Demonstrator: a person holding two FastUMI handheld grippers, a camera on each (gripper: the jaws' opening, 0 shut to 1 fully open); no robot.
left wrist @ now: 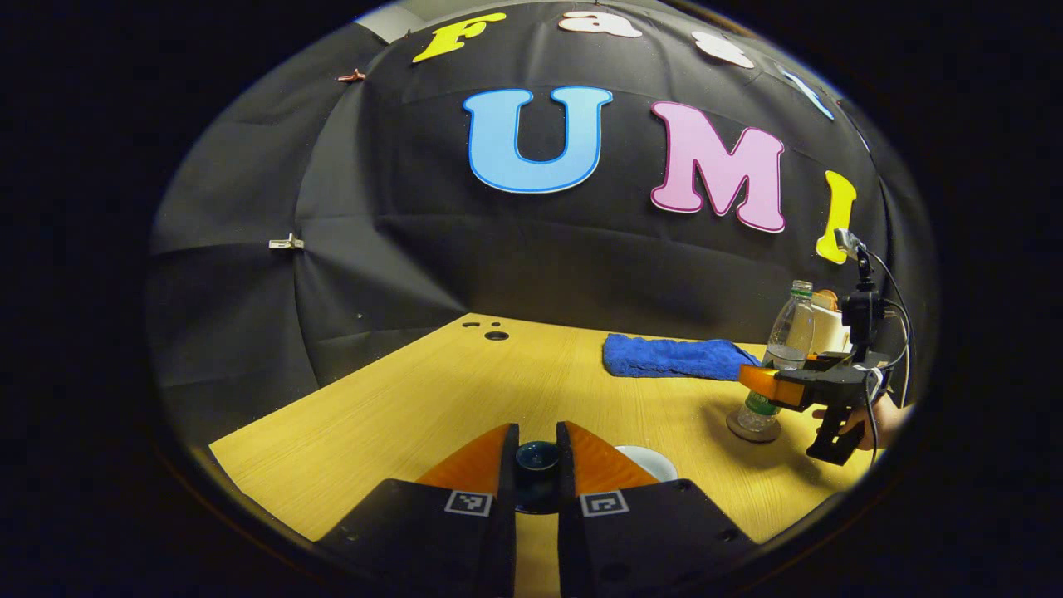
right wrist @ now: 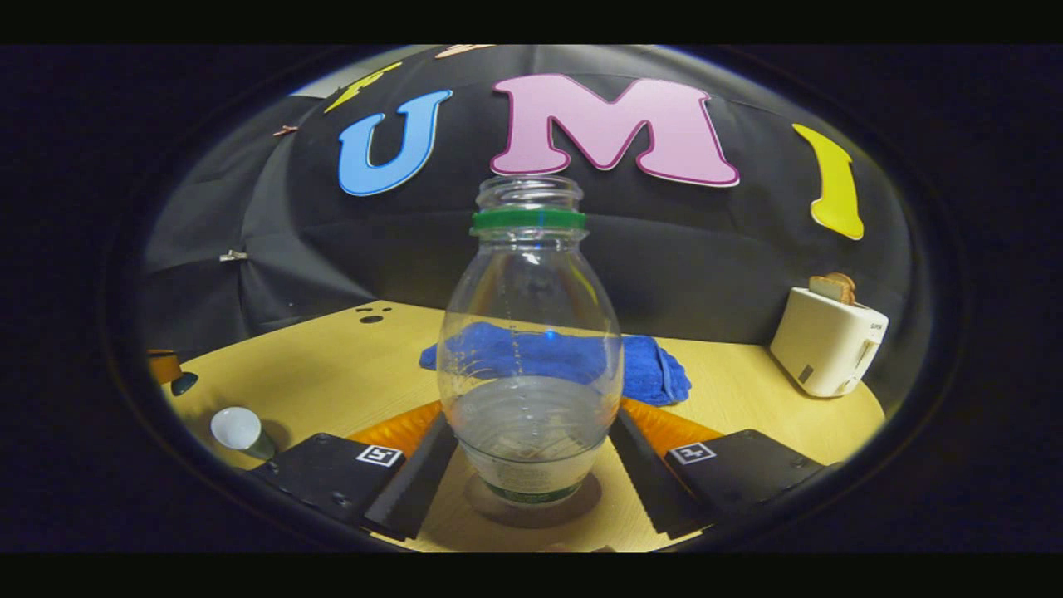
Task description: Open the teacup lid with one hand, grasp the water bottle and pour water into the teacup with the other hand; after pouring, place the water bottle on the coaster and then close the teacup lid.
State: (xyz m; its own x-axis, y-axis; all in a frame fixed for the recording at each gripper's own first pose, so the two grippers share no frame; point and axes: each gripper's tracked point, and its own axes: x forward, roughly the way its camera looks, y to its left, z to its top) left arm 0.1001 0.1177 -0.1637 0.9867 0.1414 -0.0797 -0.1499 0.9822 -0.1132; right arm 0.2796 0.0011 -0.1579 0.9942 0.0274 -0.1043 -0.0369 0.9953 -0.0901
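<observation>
Water bottle (right wrist: pixel 530 349) stands upright and uncapped on the round coaster (right wrist: pixel 531 502), with a little water low in its clear body and a green ring at the neck. In the right gripper view it sits between the right gripper (right wrist: pixel 531 465) fingers, which flank its lower part; the jaws are spread wider than the bottle and a gap shows on each side, so the claw is open around it, not pressing. The left gripper view shows the same bottle (left wrist: pixel 787 349) from farther off, on its coaster (left wrist: pixel 754 429), with the right gripper (left wrist: pixel 768 384) at its side and a hand (left wrist: pixel 868 419) holding the grip.

Close up in the left gripper view, the left gripper (left wrist: pixel 537 453) has both fingers pinched on the dark teacup lid (left wrist: pixel 537 455), held above the table, and the white teacup (left wrist: pixel 652 459) lies just right of the fingers, its mouth uncovered. From the right gripper view the teacup (right wrist: pixel 238 429) appears small at the far left, with the lid (right wrist: pixel 183 383) well apart from the bottle.

A blue towel (right wrist: pixel 656 365) lies behind the bottle on the pale wooden table (left wrist: pixel 399 415). A white toaster (right wrist: pixel 826 340) with bread in its slot stands at the right near the black cloth wall (left wrist: pixel 399 249)
</observation>
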